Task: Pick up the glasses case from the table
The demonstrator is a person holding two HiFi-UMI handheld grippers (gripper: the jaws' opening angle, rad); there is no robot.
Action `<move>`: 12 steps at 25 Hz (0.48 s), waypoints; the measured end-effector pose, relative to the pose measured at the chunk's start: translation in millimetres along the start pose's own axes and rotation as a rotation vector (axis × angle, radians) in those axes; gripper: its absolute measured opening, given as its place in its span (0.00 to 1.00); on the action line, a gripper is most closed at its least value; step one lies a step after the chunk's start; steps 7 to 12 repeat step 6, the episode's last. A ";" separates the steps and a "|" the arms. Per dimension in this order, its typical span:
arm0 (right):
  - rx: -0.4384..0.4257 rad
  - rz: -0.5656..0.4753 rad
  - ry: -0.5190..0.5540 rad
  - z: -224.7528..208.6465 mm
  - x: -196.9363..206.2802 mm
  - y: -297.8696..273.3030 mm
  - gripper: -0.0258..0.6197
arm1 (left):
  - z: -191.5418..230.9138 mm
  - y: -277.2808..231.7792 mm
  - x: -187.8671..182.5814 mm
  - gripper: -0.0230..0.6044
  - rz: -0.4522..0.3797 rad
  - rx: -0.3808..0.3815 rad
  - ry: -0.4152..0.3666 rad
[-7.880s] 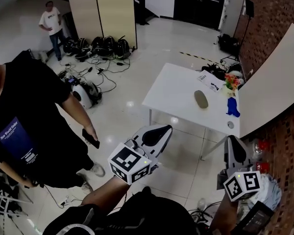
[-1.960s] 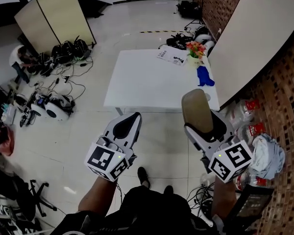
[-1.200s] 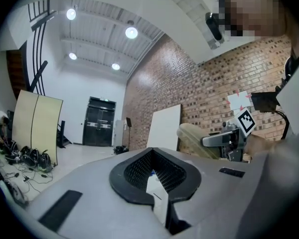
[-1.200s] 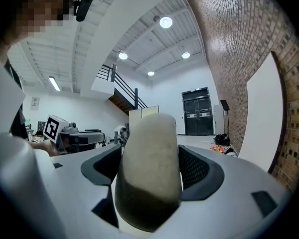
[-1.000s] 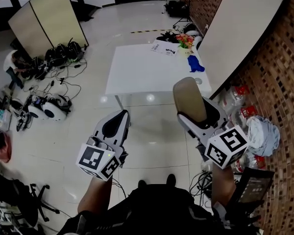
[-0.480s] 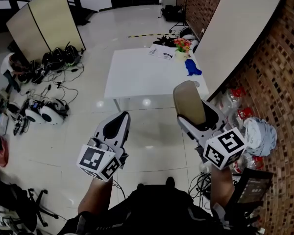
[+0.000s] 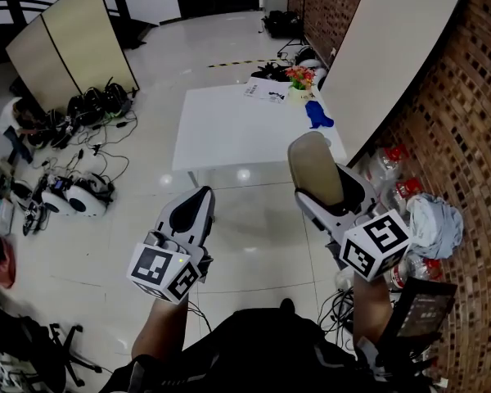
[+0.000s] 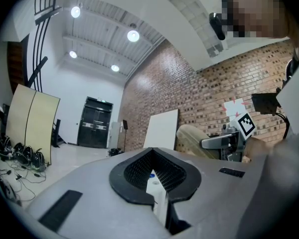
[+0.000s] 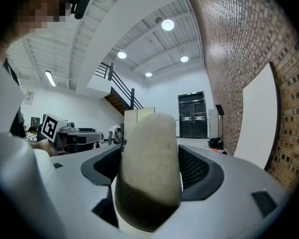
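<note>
The right gripper (image 7: 326, 193) fingers clamp the glasses case (image 7: 314, 167), now farther from the upper-centre counter (image 7: 229, 129), so it counts as picked up; the left gripper (image 7: 196, 198) fingers are closed and empty.

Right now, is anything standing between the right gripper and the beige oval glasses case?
Nothing visible does. The right gripper has its jaws shut directly on the beige oval glasses case, which stands up between them, off the white rectangular table that shows farther ahead.
</note>
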State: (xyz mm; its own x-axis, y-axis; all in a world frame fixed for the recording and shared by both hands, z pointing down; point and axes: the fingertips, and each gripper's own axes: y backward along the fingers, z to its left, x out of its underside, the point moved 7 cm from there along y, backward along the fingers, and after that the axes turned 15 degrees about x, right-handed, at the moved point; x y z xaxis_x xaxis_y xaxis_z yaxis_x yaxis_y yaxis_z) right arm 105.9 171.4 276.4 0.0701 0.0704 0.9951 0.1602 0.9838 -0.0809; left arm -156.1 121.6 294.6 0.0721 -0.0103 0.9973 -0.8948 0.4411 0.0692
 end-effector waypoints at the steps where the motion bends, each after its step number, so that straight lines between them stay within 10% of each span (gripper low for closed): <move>1: -0.001 -0.002 0.002 0.0 -0.6 -0.7 0.55 | 0.4 0.1 -0.9 0.04 0.000 -0.003 0.002; 12: 0.004 -0.009 0.021 -1.1 -2.5 -5.9 0.55 | 5.4 -2.9 -1.4 0.04 -0.001 0.009 -0.017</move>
